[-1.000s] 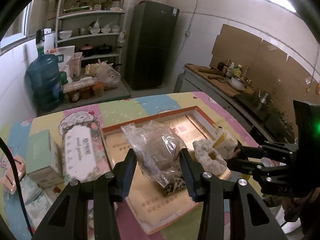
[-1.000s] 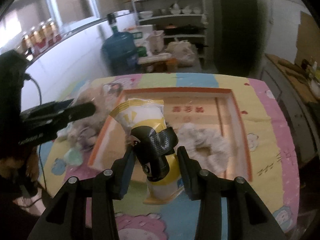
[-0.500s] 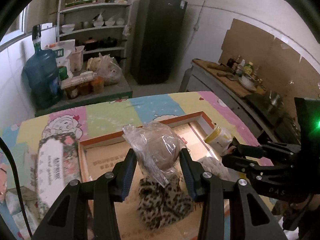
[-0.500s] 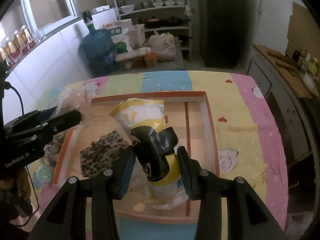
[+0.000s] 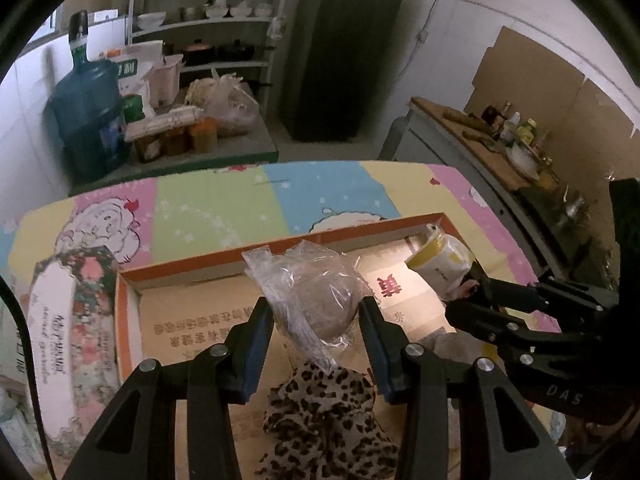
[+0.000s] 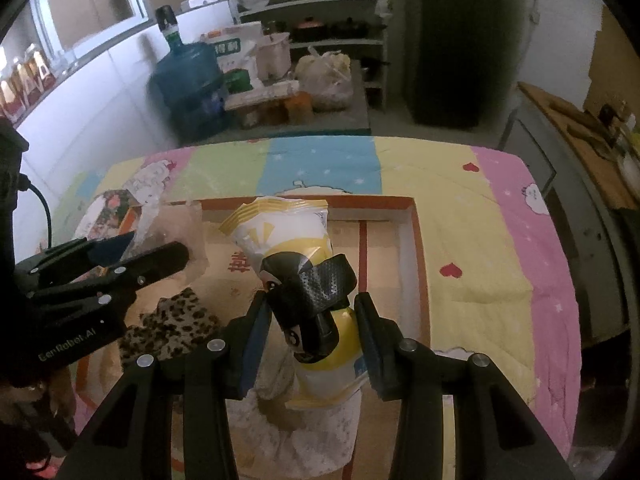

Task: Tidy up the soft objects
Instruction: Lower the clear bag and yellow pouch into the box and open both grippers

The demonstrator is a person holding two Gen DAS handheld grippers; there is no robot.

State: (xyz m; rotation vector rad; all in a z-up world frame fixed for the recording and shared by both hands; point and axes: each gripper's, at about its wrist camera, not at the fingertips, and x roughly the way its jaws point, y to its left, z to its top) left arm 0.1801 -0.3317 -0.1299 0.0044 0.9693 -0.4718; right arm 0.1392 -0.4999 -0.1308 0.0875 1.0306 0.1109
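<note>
My left gripper point(image 5: 316, 320) is shut on a clear plastic bag with a brown soft item point(image 5: 320, 300), held above the orange-rimmed cardboard tray point(image 5: 224, 268). My right gripper point(image 6: 312, 320) is shut on a yellow-and-white soft packet with a black band point(image 6: 296, 256), held over the right part of the tray point(image 6: 416, 248). The packet also shows in the left wrist view point(image 5: 440, 260). A leopard-print cloth point(image 5: 324, 416) lies in the tray below the left gripper; it also shows in the right wrist view point(image 6: 172, 324). A white fluffy ring point(image 6: 288, 420) lies under the right gripper.
The tray sits on a pastel cartoon tablecloth point(image 5: 224, 208). A flowered box point(image 5: 60, 340) lies left of the tray. Behind the table stand a blue water jug point(image 5: 88, 112), shelves point(image 5: 208, 20) and a dark fridge point(image 5: 340, 52). A counter point(image 5: 480, 140) runs along the right.
Both grippers have moved forward over the tray with their items still held. The leopard cloth and fluffy ring now lie nearer under the grippers.
</note>
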